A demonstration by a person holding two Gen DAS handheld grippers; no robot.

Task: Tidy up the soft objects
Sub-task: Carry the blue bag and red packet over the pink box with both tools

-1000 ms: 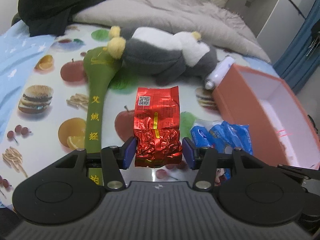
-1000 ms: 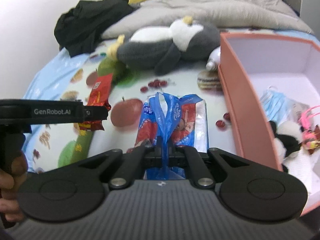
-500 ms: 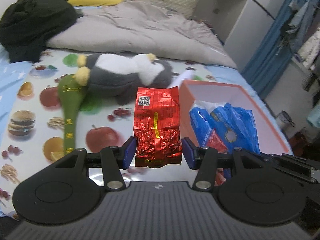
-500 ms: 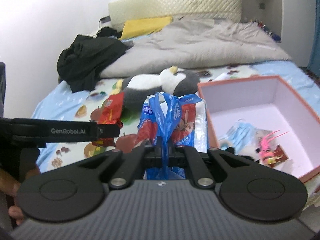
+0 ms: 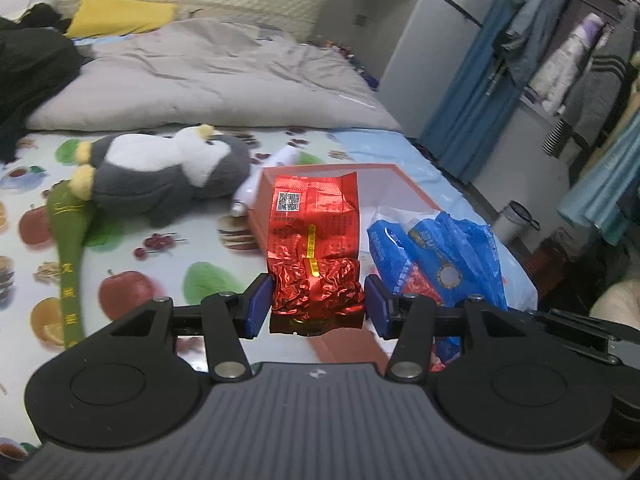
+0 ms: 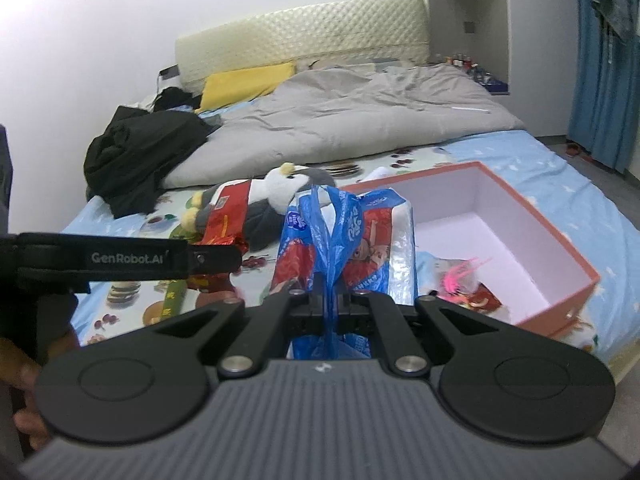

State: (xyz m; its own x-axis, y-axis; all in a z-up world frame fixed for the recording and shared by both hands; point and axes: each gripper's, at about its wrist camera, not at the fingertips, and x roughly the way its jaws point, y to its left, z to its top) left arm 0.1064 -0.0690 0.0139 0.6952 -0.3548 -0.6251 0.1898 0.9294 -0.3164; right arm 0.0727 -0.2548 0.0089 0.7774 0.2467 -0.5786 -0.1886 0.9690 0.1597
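Gripping a red foil packet (image 5: 314, 248) upright, my left gripper (image 5: 316, 308) has its blue pads (image 5: 256, 306) pressed on the packet's crumpled lower sides, above the fruit-print sheet (image 5: 132, 264). Far left lies a plush penguin (image 5: 160, 172) on that sheet. To the right, my right gripper (image 6: 330, 304) is pinched narrow on the handle of a blue snack bag (image 6: 344, 240), which hangs near the left wall of the open orange box (image 6: 552, 240).
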